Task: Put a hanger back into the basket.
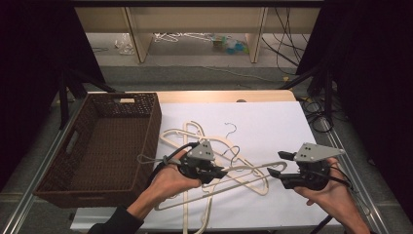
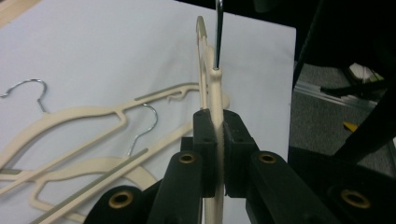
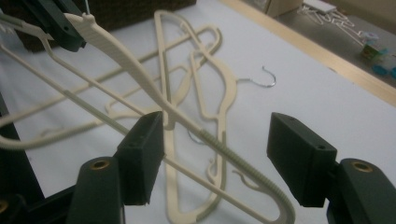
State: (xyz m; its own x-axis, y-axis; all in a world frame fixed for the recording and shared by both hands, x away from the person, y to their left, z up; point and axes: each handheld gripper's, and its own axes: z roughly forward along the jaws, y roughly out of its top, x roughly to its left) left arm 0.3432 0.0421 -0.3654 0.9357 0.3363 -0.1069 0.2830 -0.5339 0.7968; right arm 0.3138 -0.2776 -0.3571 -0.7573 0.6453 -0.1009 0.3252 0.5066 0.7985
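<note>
My left gripper (image 1: pixel 221 173) is shut on a cream plastic hanger (image 1: pixel 253 168) and holds it a little above the white table. In the left gripper view the pads (image 2: pixel 205 140) clamp the hanger (image 2: pixel 215 93) just below its metal hook (image 2: pixel 218 32). My right gripper (image 1: pixel 280 165) stands open at the hanger's far end. In the right gripper view its jaws (image 3: pixel 217 128) are wide apart, and the ribbed arm of the hanger (image 3: pixel 140 74) passes between them without being pressed. The left gripper (image 3: pixel 60 28) shows at the upper left of that view.
Several more cream hangers (image 1: pixel 195 136) lie tangled on the white cover, one with its metal hook (image 1: pixel 230 129) pointing to the back. A dark wicker basket (image 1: pixel 151 131) with nothing in it stands at the left. The table's wooden edge (image 1: pixel 224 96) runs along the back.
</note>
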